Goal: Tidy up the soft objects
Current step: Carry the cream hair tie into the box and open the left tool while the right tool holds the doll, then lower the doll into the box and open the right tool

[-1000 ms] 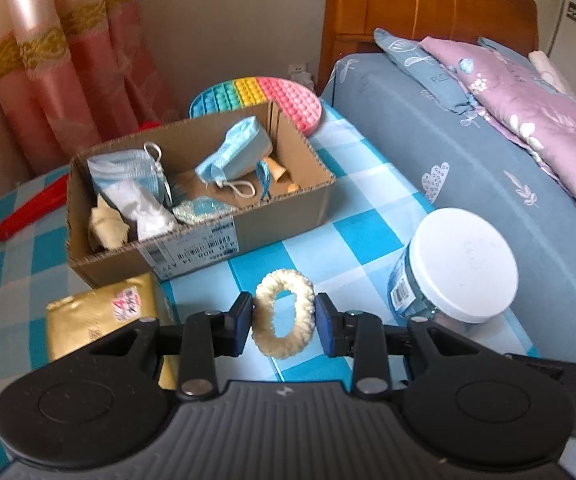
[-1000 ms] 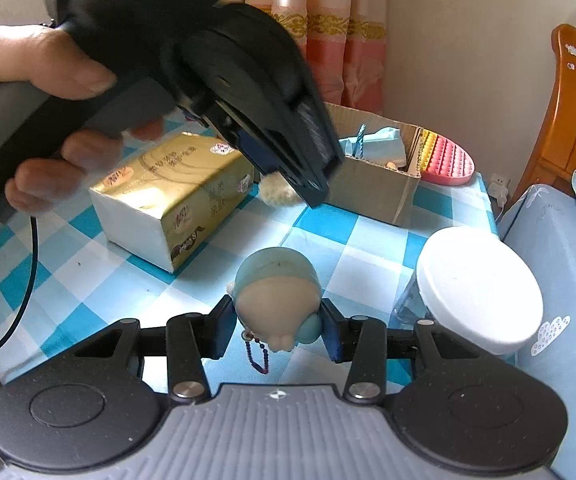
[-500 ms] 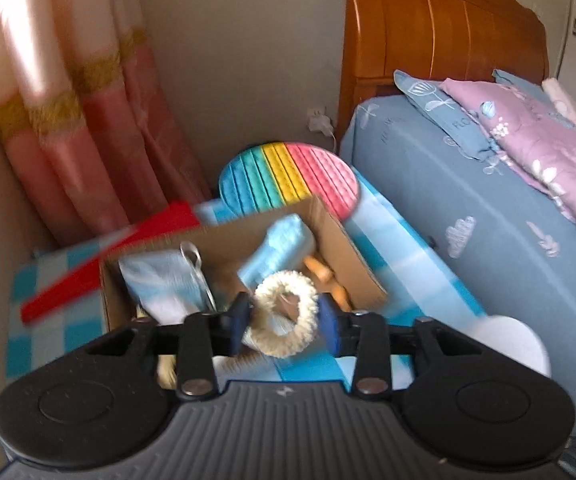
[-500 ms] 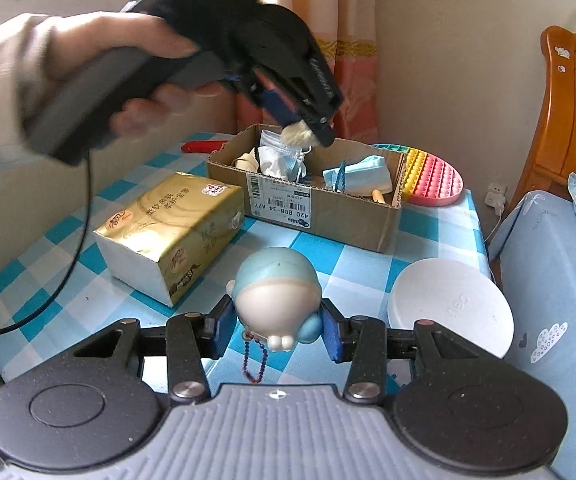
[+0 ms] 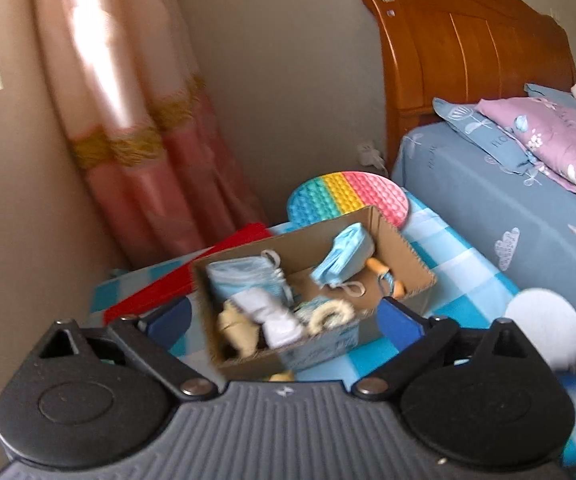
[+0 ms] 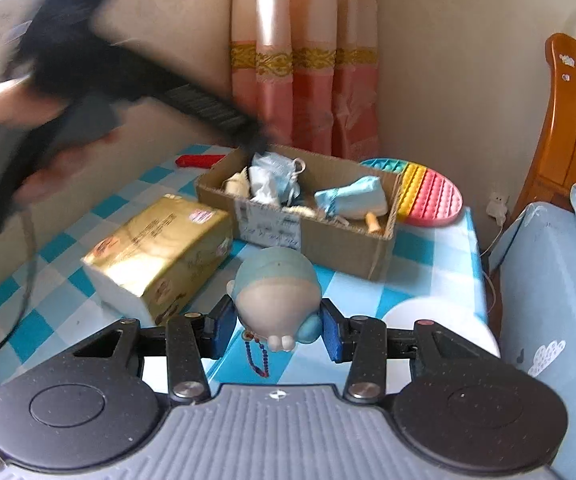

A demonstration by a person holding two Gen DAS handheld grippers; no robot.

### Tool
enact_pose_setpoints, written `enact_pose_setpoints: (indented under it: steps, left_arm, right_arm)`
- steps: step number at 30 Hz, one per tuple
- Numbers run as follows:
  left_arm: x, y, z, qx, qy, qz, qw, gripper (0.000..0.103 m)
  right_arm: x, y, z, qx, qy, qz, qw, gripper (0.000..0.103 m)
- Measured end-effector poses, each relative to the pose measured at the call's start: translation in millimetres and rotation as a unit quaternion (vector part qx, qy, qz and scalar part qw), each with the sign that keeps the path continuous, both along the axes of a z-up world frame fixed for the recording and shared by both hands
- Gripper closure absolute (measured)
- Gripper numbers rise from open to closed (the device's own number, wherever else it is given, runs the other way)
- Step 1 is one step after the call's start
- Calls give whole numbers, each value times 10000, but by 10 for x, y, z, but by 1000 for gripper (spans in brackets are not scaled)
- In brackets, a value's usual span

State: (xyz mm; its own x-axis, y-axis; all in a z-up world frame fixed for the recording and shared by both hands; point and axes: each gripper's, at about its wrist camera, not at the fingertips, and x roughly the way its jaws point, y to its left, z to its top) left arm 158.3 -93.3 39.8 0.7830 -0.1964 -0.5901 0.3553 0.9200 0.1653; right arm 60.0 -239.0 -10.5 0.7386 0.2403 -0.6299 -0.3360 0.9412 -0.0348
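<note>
Cardboard is what I see first: a brown cardboard box (image 5: 403,258) sits on my blue and white checked table (image 5: 463,264), in the far middle of it. My left gripper (image 5: 284,314) hangs over the near side of the box. Its two blue fingers (image 5: 401,314) are spread wide and hold nothing. Right below them, inside the box near its front wall, lies the fluffy cream hair ring (image 5: 329,314). Next to it on the left I see a white cloth (image 5: 272,316) and a cream lump (image 5: 236,326). Farther back in the box are blue face masks (image 5: 341,254).

My right gripper (image 6: 278,328) is low over the near part of the table. Its fingers are squeezed on a round soft toy (image 6: 276,292), blue on top and pale below, with small white feet. A string of dark beads (image 6: 258,354) hangs down from the toy.

From the right camera, I see my left hand (image 6: 12,120) on the far left, but it is blurry. A gold tissue pack (image 6: 160,252) lies on the left of the table, just beside the box. A rainbow bubble mat (image 6: 427,192) leans behind the box on the right. A white round lid (image 5: 543,328) is near the right edge. A red thing (image 6: 198,160) lies at the far left, but I cannot tell what it is. A blue bed (image 5: 507,200) stands on the right of the table.
</note>
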Motion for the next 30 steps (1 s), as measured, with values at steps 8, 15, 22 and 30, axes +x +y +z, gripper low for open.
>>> enact_pose_setpoints:
  steps: [8, 15, 22, 30]
  left_arm:
    - [-692, 237, -77, -196, -354, 199, 9990, 1]
    - [-972, 280, -229, -465, -167, 169, 9986, 1]
    - [-997, 325, -385, -622, 183, 146, 9978, 1]
    - [-948, 494, -456, -673, 244, 420, 9965, 1]
  right_arm:
    - [468, -46, 218, -212, -44, -129, 9997, 53]
    - [1081, -5, 375, -258, 86, -276, 9993, 53]
    - [1644, 122, 331, -541, 374, -402, 9970, 52]
    - [1720, 80, 199, -457, 625, -587, 9953, 7]
